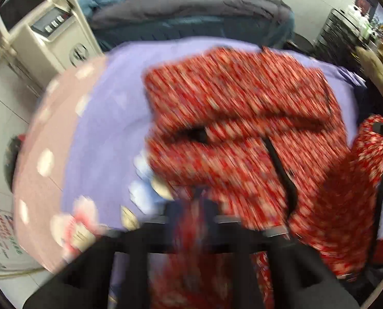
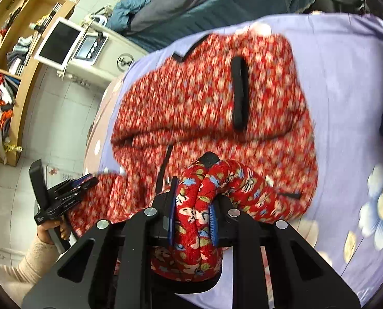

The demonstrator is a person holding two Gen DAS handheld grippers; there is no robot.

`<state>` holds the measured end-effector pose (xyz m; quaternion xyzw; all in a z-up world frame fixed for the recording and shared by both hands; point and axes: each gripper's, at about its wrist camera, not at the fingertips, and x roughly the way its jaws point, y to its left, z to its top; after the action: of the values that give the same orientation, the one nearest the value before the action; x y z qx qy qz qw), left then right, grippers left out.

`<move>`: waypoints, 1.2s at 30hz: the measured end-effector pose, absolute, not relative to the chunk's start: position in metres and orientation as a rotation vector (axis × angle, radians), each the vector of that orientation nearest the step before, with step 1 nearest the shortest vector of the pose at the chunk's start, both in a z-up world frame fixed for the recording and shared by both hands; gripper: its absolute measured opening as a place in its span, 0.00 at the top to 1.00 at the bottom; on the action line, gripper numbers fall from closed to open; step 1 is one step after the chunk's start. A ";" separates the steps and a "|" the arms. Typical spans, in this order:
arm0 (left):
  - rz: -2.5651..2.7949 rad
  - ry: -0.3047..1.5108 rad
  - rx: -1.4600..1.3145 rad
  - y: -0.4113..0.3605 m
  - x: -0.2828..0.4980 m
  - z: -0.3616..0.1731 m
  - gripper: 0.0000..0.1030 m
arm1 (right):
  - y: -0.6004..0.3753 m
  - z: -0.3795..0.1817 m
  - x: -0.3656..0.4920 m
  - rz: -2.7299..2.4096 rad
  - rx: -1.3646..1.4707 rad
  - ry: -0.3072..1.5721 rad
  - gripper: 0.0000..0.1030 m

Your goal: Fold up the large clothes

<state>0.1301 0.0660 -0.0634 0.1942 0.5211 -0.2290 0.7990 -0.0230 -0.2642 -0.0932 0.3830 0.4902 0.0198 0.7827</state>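
A red floral padded jacket [image 1: 238,118] with black trim lies partly folded on a purple flowered sheet [image 1: 106,134]; it also shows in the right wrist view [image 2: 204,97]. My left gripper [image 1: 191,206] is shut on the jacket's near edge, blurred by motion; it also appears at the left of the right wrist view [image 2: 88,181], clamped on the hem. My right gripper [image 2: 194,206] is shut on a thick bunched roll of the jacket [image 2: 204,195], held above the sheet [image 2: 346,90]. It shows at the right edge of the left wrist view [image 1: 382,128].
A white appliance [image 1: 47,41] with a control panel stands left of the bed. Grey and blue bedding [image 1: 191,13] is piled behind. A wooden shelf [image 2: 16,77] with clutter stands at far left. A dark cabinet [image 1: 341,31] stands back right.
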 end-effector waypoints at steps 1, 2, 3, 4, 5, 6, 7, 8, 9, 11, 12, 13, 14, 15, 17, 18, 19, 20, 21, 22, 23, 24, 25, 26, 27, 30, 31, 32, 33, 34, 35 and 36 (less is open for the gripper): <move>-0.480 1.107 0.391 0.067 0.144 -0.058 0.99 | -0.273 -0.091 -0.015 0.032 0.832 1.042 0.80; -0.481 1.115 0.368 0.067 0.154 -0.055 0.99 | -0.280 -0.089 -0.009 0.025 0.838 1.031 0.80; -0.473 1.123 0.350 0.068 0.164 -0.053 0.99 | -0.285 -0.088 -0.002 0.018 0.838 1.024 0.81; -0.459 1.121 0.336 0.068 0.174 -0.050 0.99 | -0.289 -0.088 0.004 0.011 0.839 1.021 0.81; -0.454 1.117 0.316 0.068 0.182 -0.047 0.99 | -0.294 -0.089 0.014 0.009 0.852 1.018 0.81; -0.455 1.114 0.293 0.070 0.188 -0.043 0.98 | -0.296 -0.090 0.018 0.011 0.862 1.018 0.81; -0.454 1.113 0.271 0.072 0.192 -0.039 0.94 | -0.296 -0.092 0.027 0.007 0.862 1.024 0.81; -0.451 1.112 0.246 0.075 0.196 -0.035 0.78 | -0.295 -0.093 0.033 0.004 0.853 1.030 0.81; -0.447 1.104 0.235 0.079 0.197 -0.032 0.51 | -0.293 -0.094 0.039 0.001 0.841 1.035 0.81; -0.441 1.062 0.223 0.090 0.192 -0.025 0.35 | -0.293 -0.096 0.050 -0.006 0.836 1.034 0.81; -0.453 1.052 0.224 0.095 0.187 -0.024 0.35 | -0.294 -0.096 0.055 -0.010 0.843 1.031 0.81; -0.467 1.054 0.236 0.103 0.179 -0.024 0.34 | -0.294 -0.098 0.059 -0.011 0.848 1.029 0.82; -0.470 1.059 0.249 0.109 0.174 -0.027 0.32 | -0.297 -0.098 0.063 -0.015 0.858 1.023 0.82; -0.461 1.064 0.266 0.117 0.166 -0.031 0.31 | -0.299 -0.096 0.067 -0.016 0.860 1.018 0.82; -0.419 1.083 0.281 0.136 0.156 -0.038 0.31 | -0.306 -0.092 0.078 -0.015 0.852 1.004 0.82; -0.392 1.093 0.273 0.146 0.152 -0.042 0.31 | -0.312 -0.090 0.082 -0.024 0.856 0.995 0.82; -0.346 1.107 0.236 0.163 0.149 -0.045 0.31 | -0.319 -0.088 0.087 -0.039 0.865 0.987 0.82; -0.316 1.114 0.203 0.174 0.148 -0.046 0.31 | -0.329 -0.086 0.093 -0.061 0.881 0.977 0.82; -0.279 1.120 0.156 0.188 0.147 -0.046 0.31 | -0.338 -0.086 0.099 -0.082 0.897 0.969 0.83; -0.247 1.123 0.113 0.199 0.147 -0.046 0.31 | -0.353 -0.088 0.106 -0.119 0.931 0.958 0.83; -0.213 1.122 0.061 0.214 0.147 -0.045 0.31 | -0.363 -0.091 0.109 -0.150 0.964 0.951 0.83; -0.199 1.121 0.034 0.221 0.146 -0.045 0.31 | -0.379 -0.097 0.111 -0.204 1.026 0.940 0.83; -0.189 1.115 0.011 0.227 0.145 -0.044 0.31 | -0.390 -0.102 0.111 -0.249 1.078 0.931 0.83; -0.193 1.108 0.008 0.227 0.143 -0.042 0.31 | -0.405 -0.114 0.110 -0.321 1.158 0.928 0.82; -0.202 1.102 0.016 0.225 0.141 -0.041 0.31 | -0.415 -0.127 0.108 -0.382 1.231 0.938 0.82; -0.256 1.098 0.090 0.199 0.139 -0.047 0.27 | -0.421 -0.163 0.102 -0.464 1.393 0.956 0.73; -0.280 1.094 0.107 0.189 0.139 -0.051 0.25 | -0.418 -0.165 0.101 -0.453 1.396 0.939 0.71; -0.297 1.089 0.119 0.181 0.139 -0.054 0.22 | -0.416 -0.165 0.101 -0.431 1.399 0.916 0.64; -0.317 1.083 0.134 0.170 0.140 -0.058 0.20 | -0.413 -0.163 0.100 -0.394 1.404 0.885 0.56; -0.331 1.078 0.146 0.160 0.142 -0.061 0.20 | -0.410 -0.160 0.100 -0.374 1.401 0.873 0.53; -0.345 1.081 0.157 0.148 0.148 -0.066 0.20 | -0.408 -0.155 0.100 -0.364 1.377 0.879 0.51; -0.364 1.083 0.162 0.136 0.154 -0.070 0.20 | -0.406 -0.150 0.100 -0.356 1.356 0.891 0.49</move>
<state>0.1536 0.1359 -0.0703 0.0767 0.5121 -0.1719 0.8380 0.0995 -0.4061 -0.1496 0.6028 0.3961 -0.1581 0.6743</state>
